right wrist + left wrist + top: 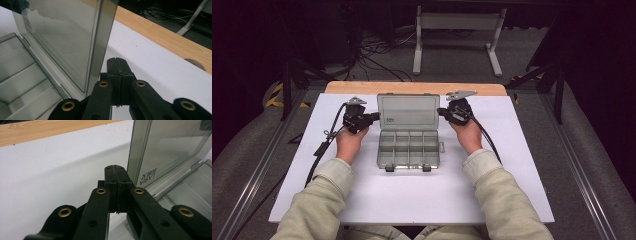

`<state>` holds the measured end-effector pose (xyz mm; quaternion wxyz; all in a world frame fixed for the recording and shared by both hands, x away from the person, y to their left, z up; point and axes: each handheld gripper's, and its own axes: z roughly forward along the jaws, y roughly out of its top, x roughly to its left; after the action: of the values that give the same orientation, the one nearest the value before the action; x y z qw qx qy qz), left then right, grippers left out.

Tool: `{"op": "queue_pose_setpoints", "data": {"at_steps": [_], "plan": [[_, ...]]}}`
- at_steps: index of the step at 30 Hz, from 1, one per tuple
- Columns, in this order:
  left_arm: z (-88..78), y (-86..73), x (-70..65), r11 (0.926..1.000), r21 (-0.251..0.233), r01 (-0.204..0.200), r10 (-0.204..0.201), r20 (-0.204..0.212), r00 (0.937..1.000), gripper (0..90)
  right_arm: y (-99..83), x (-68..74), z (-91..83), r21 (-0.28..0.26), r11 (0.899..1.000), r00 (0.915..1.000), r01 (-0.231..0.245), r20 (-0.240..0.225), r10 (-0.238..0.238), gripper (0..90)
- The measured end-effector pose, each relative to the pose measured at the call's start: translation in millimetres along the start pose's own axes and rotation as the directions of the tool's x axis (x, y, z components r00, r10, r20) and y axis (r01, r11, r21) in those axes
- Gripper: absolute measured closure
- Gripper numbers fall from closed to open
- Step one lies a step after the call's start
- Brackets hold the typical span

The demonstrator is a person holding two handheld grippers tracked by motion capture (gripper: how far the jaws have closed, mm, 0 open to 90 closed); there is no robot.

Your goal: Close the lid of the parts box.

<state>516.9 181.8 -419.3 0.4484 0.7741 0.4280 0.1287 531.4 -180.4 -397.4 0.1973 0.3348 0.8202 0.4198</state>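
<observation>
A clear grey plastic compartment box point(408, 148) lies open in the middle of the white board, its lid point(408, 111) standing up at the back. My left gripper point(377, 117) is shut and empty, its tips just beside the lid's left edge point(136, 155). On the other side my right gripper point(440, 112) is also shut with nothing in it, next to the lid's right edge point(102, 40). In the left gripper view the jaws point(115, 170) press together; the right gripper point(117, 62) looks the same. The box's compartments point(22, 82) look empty.
The white board point(412, 195) lies on a wooden table whose edge point(362, 87) shows at the back. Cables point(324, 145) trail from both grippers. Behind the table stand a white metal frame point(457, 30) and floor cables point(377, 55).
</observation>
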Motion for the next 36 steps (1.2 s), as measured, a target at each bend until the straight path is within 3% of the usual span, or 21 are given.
{"op": "queue_pose_setpoints", "data": {"at_steps": [17, 36], "plan": [[-18.7, -1.2, -5.6, 0.9988, -0.044, -0.023, 0.025, 0.046, 0.9986, 90.0, 1.4, 9.2, -23.7, -0.056, 0.998, 0.9985, 0.034, -0.040, -0.037, 90.0], [-41.9, -6.0, -16.7, 0.9947, -0.084, -0.059, 0.067, 0.101, 0.9926, 89.9, -4.5, 25.2, -52.7, -0.123, 0.991, 0.9917, 0.059, -0.106, -0.072, 90.0]]}}
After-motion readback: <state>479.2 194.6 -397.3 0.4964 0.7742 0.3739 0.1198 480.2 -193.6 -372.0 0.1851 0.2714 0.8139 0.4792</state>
